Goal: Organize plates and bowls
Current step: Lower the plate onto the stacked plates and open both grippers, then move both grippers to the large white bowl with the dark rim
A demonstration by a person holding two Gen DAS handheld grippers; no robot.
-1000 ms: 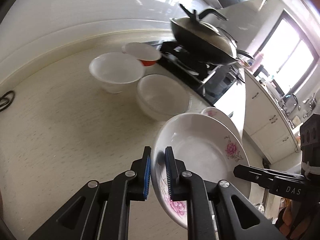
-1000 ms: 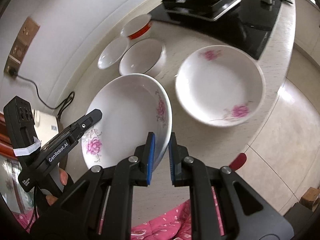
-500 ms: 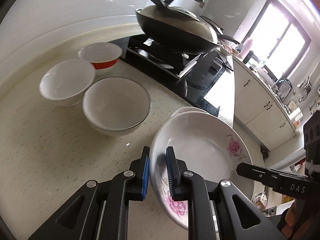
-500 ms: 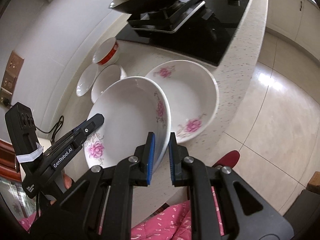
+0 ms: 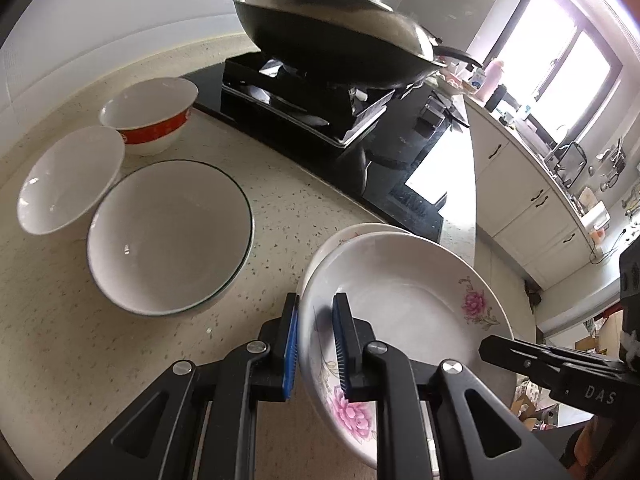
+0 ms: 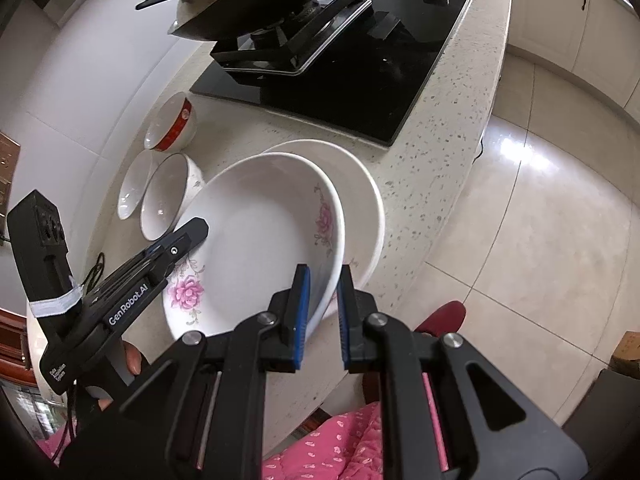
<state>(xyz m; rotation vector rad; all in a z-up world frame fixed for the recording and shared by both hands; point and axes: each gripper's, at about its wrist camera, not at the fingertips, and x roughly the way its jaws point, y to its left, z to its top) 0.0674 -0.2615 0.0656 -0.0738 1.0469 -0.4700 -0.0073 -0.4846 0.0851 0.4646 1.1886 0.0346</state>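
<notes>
Both grippers hold one white plate with pink flowers (image 5: 404, 304) (image 6: 260, 240) by opposite rims. My left gripper (image 5: 316, 344) is shut on its near left rim; my right gripper (image 6: 323, 312) is shut on its right rim. The held plate hangs tilted just above a second flowered plate (image 6: 362, 196) (image 5: 344, 236) that lies on the counter near the edge. To the left stand a green-rimmed white bowl (image 5: 168, 236) (image 6: 164, 196), a plain white bowl (image 5: 68, 184) (image 6: 132, 188) and a red-banded bowl (image 5: 154, 114) (image 6: 172, 124).
A black hob (image 6: 344, 60) with a lidded wok (image 5: 336, 40) lies just behind the plates. The speckled counter (image 5: 60, 340) ends at a curved front edge (image 6: 452, 184) above the tiled floor. White cabinets (image 5: 532, 208) stand at the right.
Both grippers have carried the held plate toward the hob, over the second flowered plate, which it now largely covers. Both grips are unchanged.
</notes>
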